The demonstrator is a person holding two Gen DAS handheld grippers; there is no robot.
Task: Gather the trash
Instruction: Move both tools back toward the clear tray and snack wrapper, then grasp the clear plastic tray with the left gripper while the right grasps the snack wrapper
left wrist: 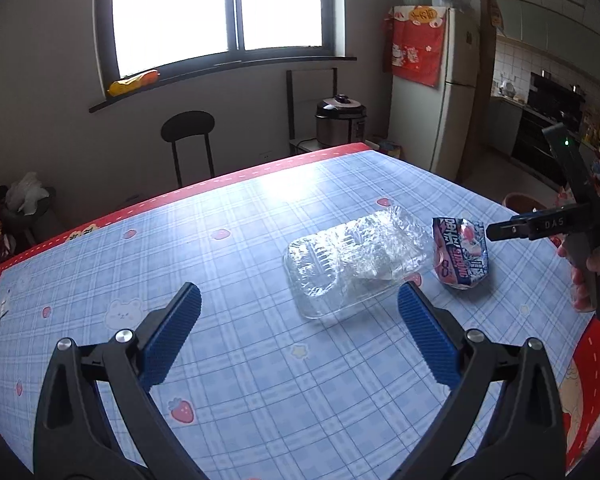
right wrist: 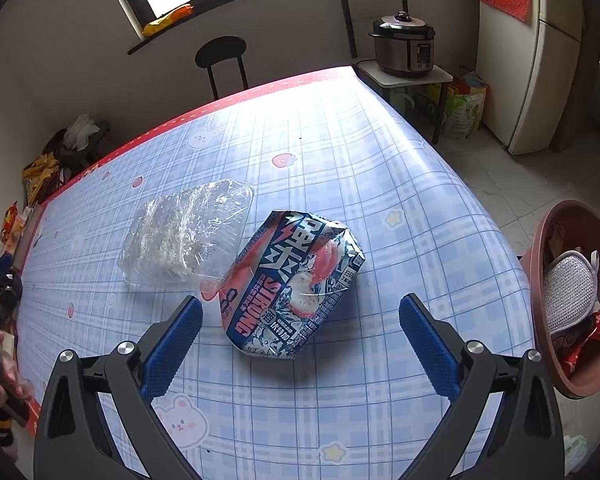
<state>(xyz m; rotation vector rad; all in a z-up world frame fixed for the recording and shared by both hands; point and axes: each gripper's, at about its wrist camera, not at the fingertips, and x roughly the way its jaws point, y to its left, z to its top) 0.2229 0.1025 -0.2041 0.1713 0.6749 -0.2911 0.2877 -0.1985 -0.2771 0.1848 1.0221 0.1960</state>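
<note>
Both wide open and empty, the left gripper (left wrist: 299,304) faces a clear plastic tray (left wrist: 354,262); the right gripper (right wrist: 301,316) faces the crushed can (right wrist: 294,286) on the desk (right wrist: 340,152).

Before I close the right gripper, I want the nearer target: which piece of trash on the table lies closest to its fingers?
The crushed blue-and-pink printed can, lying just ahead of the open right gripper. The clear crumpled plastic container sits farther off, to its left.
</note>
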